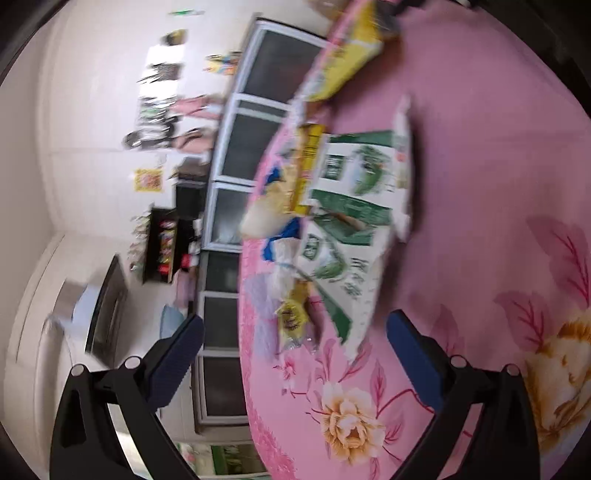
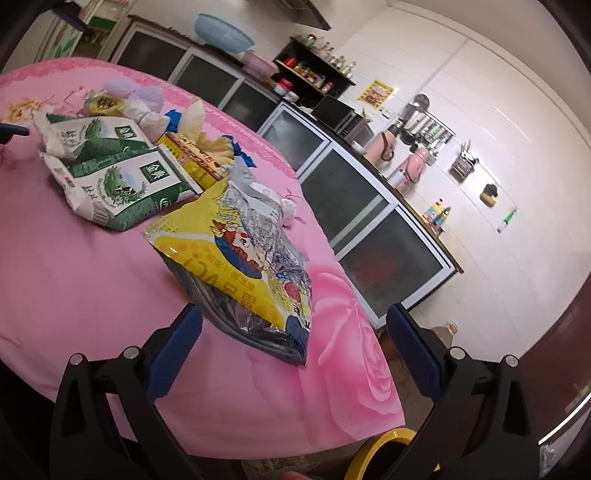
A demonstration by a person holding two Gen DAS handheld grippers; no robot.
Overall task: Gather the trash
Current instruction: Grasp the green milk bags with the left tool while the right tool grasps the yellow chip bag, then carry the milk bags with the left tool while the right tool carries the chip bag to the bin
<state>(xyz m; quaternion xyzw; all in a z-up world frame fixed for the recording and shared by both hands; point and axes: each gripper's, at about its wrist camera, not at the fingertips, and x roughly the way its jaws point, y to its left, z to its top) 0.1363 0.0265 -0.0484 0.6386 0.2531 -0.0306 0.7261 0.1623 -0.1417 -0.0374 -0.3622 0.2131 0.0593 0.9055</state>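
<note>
Trash on the pink table (image 2: pixel 74 277) blurs in the left view; yellow bin (image 2: pixel 373 448) is cut off; both grippers' fingers stand apart, empty.

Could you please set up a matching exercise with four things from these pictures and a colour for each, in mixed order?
Things:
1. snack bag
2. milk carton
3. basket on the cabinet
4. tablecloth

Colours:
A. light blue
B. pink with flowers
C. yellow with a silver lining
D. green and white

Pairs: 1-C, 2-D, 3-A, 4-B
</note>
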